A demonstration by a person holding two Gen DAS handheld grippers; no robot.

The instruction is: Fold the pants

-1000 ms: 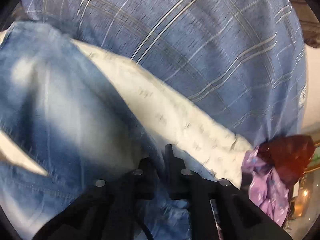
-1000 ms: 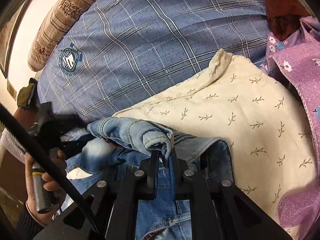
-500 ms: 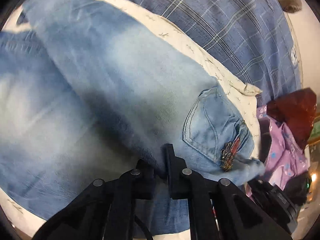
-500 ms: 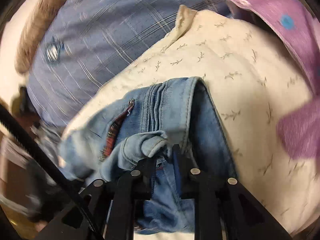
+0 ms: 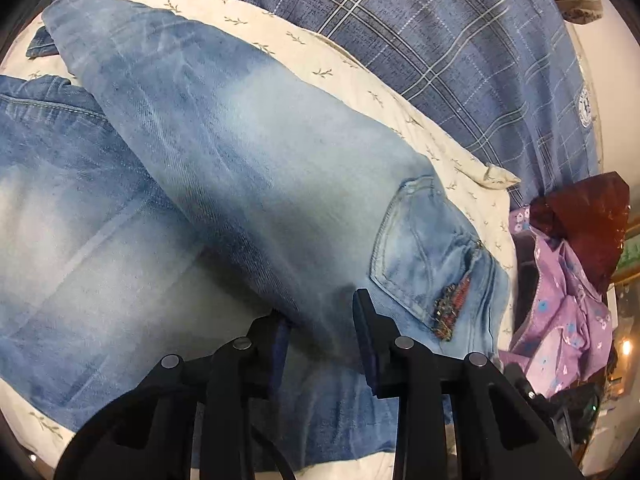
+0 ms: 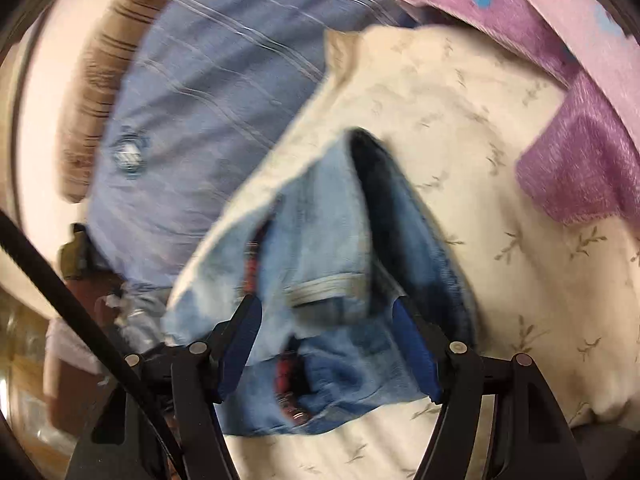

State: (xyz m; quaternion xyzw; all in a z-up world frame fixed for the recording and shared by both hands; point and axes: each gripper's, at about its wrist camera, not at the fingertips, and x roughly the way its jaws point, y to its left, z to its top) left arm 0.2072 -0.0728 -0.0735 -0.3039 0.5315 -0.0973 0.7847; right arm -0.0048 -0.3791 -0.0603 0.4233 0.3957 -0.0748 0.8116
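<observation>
Faded blue jeans (image 5: 240, 184) lie folded lengthwise on a cream leaf-print cloth (image 5: 360, 80), one leg over the other, back pocket (image 5: 424, 256) on top at the right. My left gripper (image 5: 320, 312) hangs just over the seat edge; its jaws are opening, with denim between them but the pads off it. In the blurred right wrist view the waistband end (image 6: 320, 256) lies bunched on the cream cloth (image 6: 500, 240). My right gripper (image 6: 328, 312) straddles it, jaws opening wide, pads clear of the denim.
A blue plaid bedspread (image 5: 460, 40) lies beyond the cream cloth. Purple flowered fabric (image 5: 560, 304) and a dark red bag (image 5: 580, 220) are heaped at the right. A brown striped pillow (image 6: 96, 100) sits far left in the right wrist view.
Both grippers carried the jeans over and down onto the cream cloth, laying one leg over the other. Both were shut on the denim and now stand apart, the right one widest.
</observation>
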